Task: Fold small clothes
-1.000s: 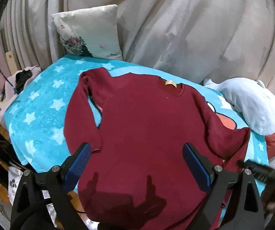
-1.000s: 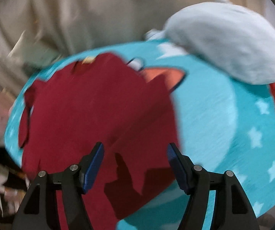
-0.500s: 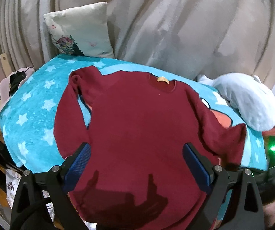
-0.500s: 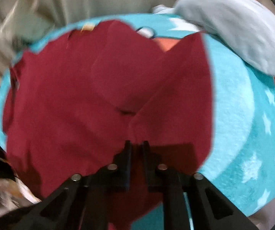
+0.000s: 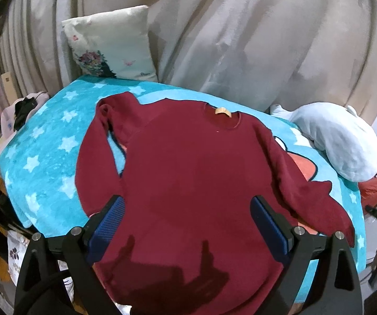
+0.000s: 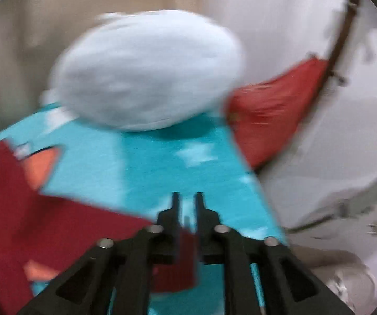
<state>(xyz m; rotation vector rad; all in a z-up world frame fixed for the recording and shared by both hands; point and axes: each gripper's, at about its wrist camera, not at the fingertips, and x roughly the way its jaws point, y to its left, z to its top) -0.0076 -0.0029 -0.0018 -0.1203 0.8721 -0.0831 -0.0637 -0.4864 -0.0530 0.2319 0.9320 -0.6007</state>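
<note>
A dark red long-sleeved sweater [image 5: 193, 173] lies face up on a turquoise star-print blanket [image 5: 46, 141], collar far, hem near. My left gripper [image 5: 187, 220] is open above the hem, blue pads on either side of the body, holding nothing. My right gripper [image 6: 187, 204] is shut on the cuff of the sweater's right sleeve [image 6: 65, 223], which stretches out to the right over the blanket [image 6: 146, 168]. The right wrist view is blurred by motion. The left sleeve [image 5: 93, 157] lies bent along the sweater's left side.
A pale blue plush cushion [image 5: 340, 141] sits at the blanket's right, also in the right wrist view [image 6: 146, 73]. A red bag [image 6: 269, 107] hangs beyond it. A white floral pillow [image 5: 109, 44] leans on beige curtains [image 5: 241, 39]. Clutter [image 5: 20, 113] lies left.
My right gripper closed on the right sleeve's cuff and has pulled it outward to the right. My left gripper stayed open over the hem.
</note>
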